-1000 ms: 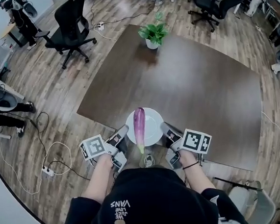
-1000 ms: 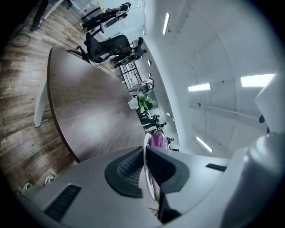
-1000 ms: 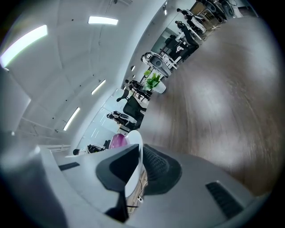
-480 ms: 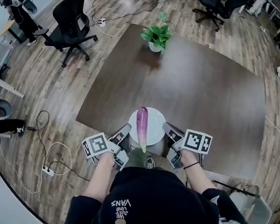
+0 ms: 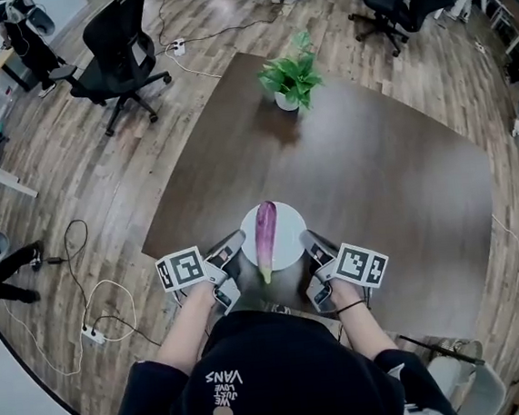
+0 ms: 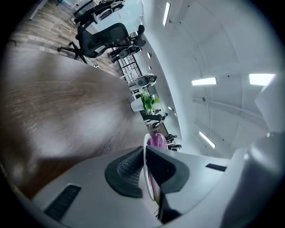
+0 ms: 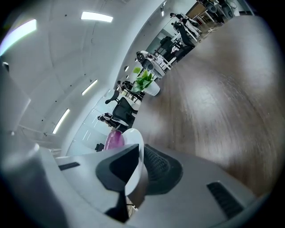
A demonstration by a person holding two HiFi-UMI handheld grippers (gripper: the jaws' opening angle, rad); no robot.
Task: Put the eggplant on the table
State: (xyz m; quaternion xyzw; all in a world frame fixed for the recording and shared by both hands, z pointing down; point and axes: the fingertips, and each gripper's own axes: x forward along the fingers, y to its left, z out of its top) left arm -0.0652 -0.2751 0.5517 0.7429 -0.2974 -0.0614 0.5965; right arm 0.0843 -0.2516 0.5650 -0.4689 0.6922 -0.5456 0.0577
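eggplant [image 5: 265,232] lying on a white plate [image 5: 292,233] between the two claws
long, glossy purple, pale stem end nearest the person; left gripper [image 5: 235,244] and right gripper [image 5: 306,239] each pinch the plate's rim, jaws nearly closed; ahead of them, brown table [image 5: 383,163] and potted plant [image 5: 291,78].

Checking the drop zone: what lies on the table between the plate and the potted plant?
Nothing: in the head view, the table is bare between the plate carrying the eggplant and the potted plant.

The black shirt [image 5: 257,375] reads "WE JUST LOVE VANS", upside down.
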